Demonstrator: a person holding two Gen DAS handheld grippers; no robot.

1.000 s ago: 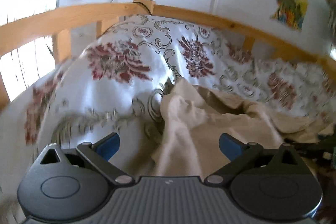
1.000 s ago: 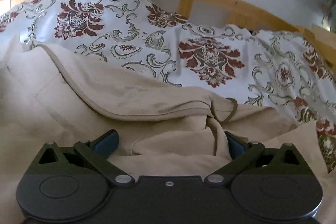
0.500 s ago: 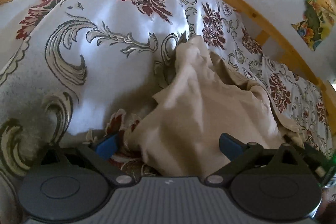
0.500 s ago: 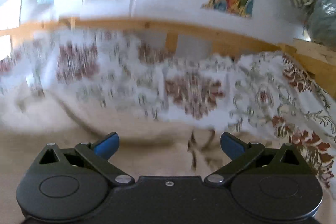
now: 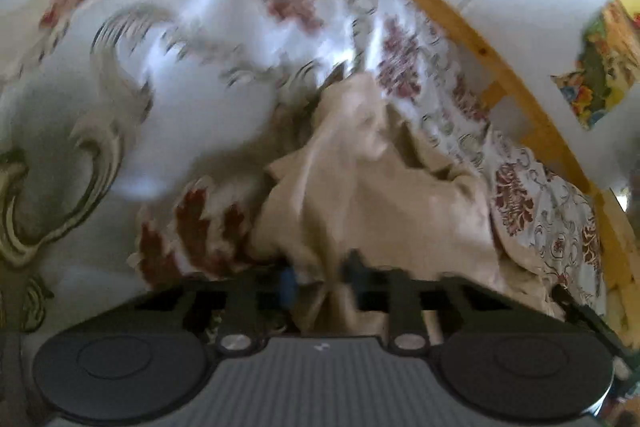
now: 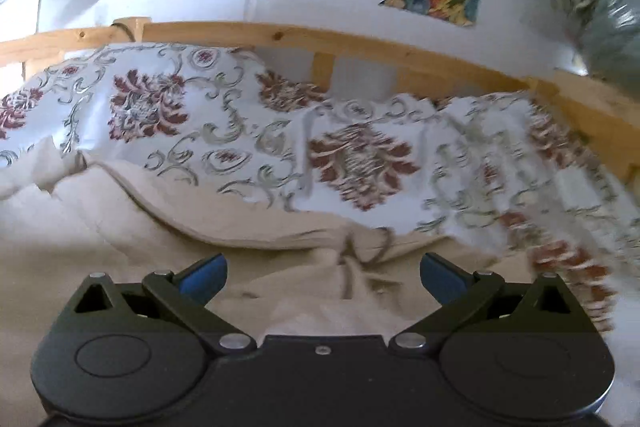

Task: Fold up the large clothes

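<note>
A wooden bed rail (image 6: 360, 47) bounds the far edge of the floral bedspread (image 6: 248, 131), with bare patterned cover lying open between the rail and the beige garment (image 6: 120, 227). The garment lies crumpled on the bedspread. The left tool (image 5: 320, 281) has its fingers drawn together, clamped on a bunched fold of the garment. The right tool (image 6: 323, 273) is spread apart just above the garment's seam, gripping nothing.
</note>
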